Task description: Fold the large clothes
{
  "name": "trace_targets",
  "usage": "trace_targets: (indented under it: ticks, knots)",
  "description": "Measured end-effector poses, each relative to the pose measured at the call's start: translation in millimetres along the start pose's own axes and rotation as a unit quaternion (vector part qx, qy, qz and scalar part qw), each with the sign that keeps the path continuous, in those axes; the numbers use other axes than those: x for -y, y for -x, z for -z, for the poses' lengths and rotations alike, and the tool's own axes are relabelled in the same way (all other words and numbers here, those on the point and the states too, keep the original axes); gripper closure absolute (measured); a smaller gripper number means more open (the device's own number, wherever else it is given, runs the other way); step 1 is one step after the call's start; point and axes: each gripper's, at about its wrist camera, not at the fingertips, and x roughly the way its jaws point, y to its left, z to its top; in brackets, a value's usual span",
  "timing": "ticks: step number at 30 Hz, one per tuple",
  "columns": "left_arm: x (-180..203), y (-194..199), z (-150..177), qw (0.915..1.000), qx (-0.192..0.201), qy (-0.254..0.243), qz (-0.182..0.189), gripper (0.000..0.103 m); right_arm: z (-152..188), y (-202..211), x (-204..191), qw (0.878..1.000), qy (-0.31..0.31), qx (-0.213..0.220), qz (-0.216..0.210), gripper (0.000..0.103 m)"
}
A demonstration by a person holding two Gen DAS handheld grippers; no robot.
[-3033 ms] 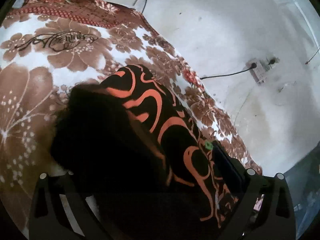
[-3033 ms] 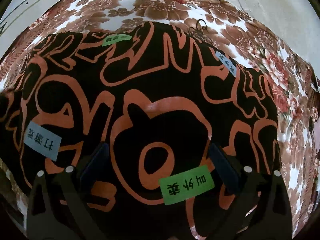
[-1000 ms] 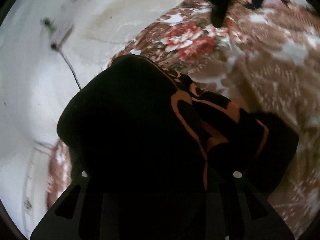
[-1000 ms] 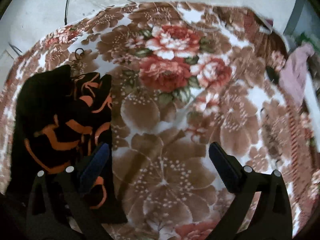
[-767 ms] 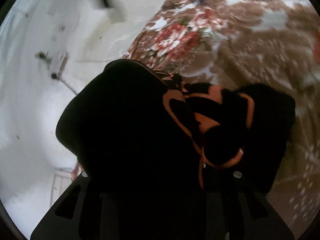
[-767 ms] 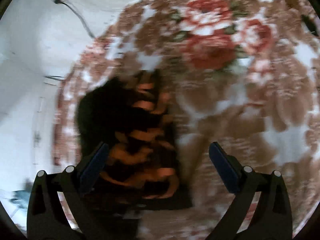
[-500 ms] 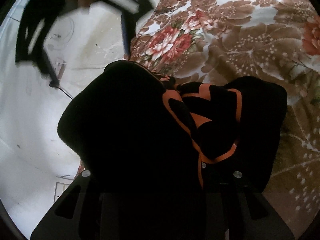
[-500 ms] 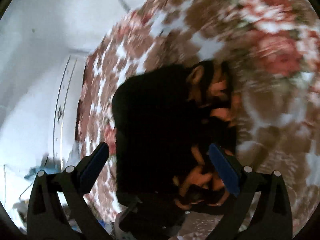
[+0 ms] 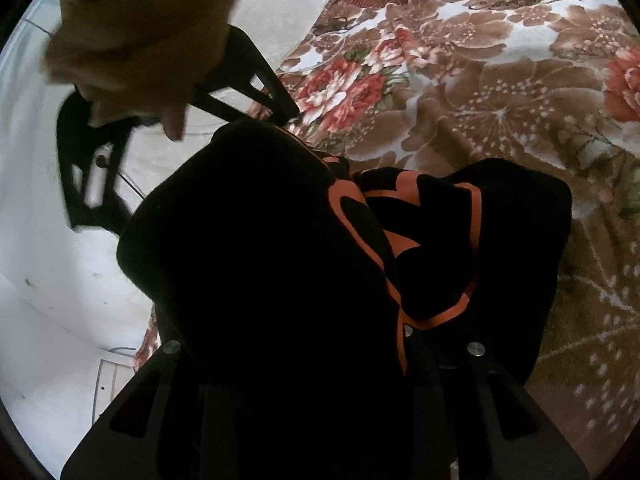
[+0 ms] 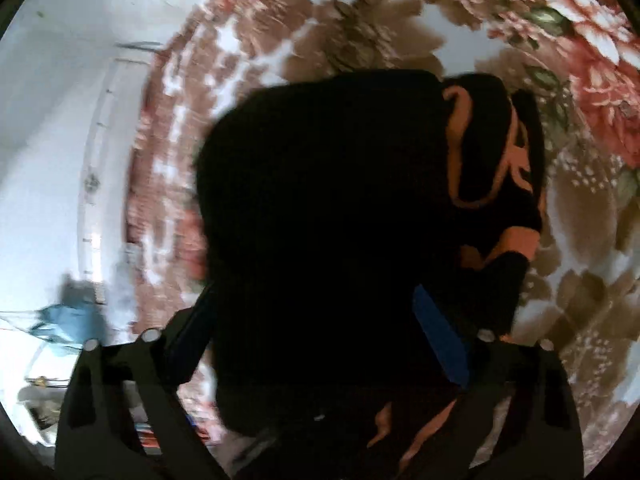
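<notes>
Surface: brown floral plush blanket (image 9: 500, 92), largely bare.
Garment: black fleece garment with orange lettering (image 9: 280, 240), bundled compactly at the blanket's edge; folding apparently near done.
Left gripper (image 9: 324, 344): clenched on the bundle.
Right gripper (image 10: 320, 332): straddling the bundle, jaws just narrowing; contact unclear.

My left jaws lie buried under the black-and-orange garment (image 9: 288, 248), pads unseen. The hand (image 9: 132, 28) above it is motion-blurred and cropped by the frame top. In my right view, the floor clutter (image 10: 68, 328) smears beyond identification; the garment hides the floral blanket (image 10: 580, 240) beneath
</notes>
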Motion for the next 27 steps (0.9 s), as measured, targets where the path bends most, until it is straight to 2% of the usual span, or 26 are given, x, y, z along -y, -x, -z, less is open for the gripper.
trace_targets:
  ticks: [2, 4, 7, 10, 11, 13, 15, 16, 17, 18, 20, 21, 23, 25, 27]
  knots:
    - [-1, 0, 0, 1.0000, 0.001, 0.002, 0.003, 0.075, 2, -1, 3, 1.000, -0.008, -0.001, 0.013, 0.024]
    - [-3, 0, 1, 1.0000, 0.002, 0.002, 0.004, 0.075, 4, 5, 5, 1.000, -0.014, 0.001, 0.014, 0.024]
    - [-4, 0, 0, 1.0000, 0.003, 0.002, 0.006, 0.074, 7, 13, 10, 0.999, -0.009, 0.007, 0.052, 0.022]
    - [-3, -1, -1, 1.0000, 0.002, 0.003, 0.004, 0.074, 7, 4, 20, 0.999, -0.025, -0.006, 0.046, 0.018]
    - [-3, 0, -1, 1.0000, 0.003, 0.004, 0.006, 0.074, 7, -6, 19, 0.999, -0.026, -0.018, 0.031, 0.018]
    - [-6, 0, -2, 0.9998, 0.006, 0.011, 0.013, 0.074, 9, -21, 10, 0.999, -0.013, -0.045, 0.014, 0.018]
    - [-6, 0, -1, 0.9999, 0.008, 0.007, 0.013, 0.074, 14, -22, -6, 0.998, 0.023, -0.052, 0.008, 0.021]
    - [-6, 0, 0, 0.9998, 0.010, 0.008, 0.014, 0.074, 16, -20, -11, 0.998, 0.040, -0.055, 0.008, 0.023]
    - [-6, 0, 0, 0.9998, 0.012, 0.008, 0.014, 0.074, 17, -19, -13, 0.997, 0.049, -0.060, 0.003, 0.031]
    - [-5, 0, 0, 0.9998, 0.012, 0.006, 0.014, 0.074, 16, -20, -10, 0.997, 0.046, -0.066, 0.005, 0.043]
    - [-5, -1, 0, 0.9998, 0.010, 0.003, 0.016, 0.074, 12, -28, 2, 0.996, 0.033, -0.081, 0.008, 0.058]
    - [-4, -3, -1, 0.9998, 0.009, 0.001, 0.017, 0.074, 11, -30, 7, 0.996, 0.030, -0.086, -0.001, 0.071]
    - [-7, -3, 0, 0.9998, 0.010, 0.004, 0.019, 0.073, 11, -25, 11, 0.996, 0.036, -0.084, 0.002, 0.085]
    - [-9, -1, -1, 0.9997, 0.015, 0.002, 0.020, 0.070, 11, -16, 10, 0.996, 0.040, -0.077, -0.003, 0.088]
    - [-11, 3, -3, 0.9996, 0.020, -0.005, 0.022, 0.061, 13, -5, 8, 0.997, 0.040, -0.063, -0.006, 0.089]
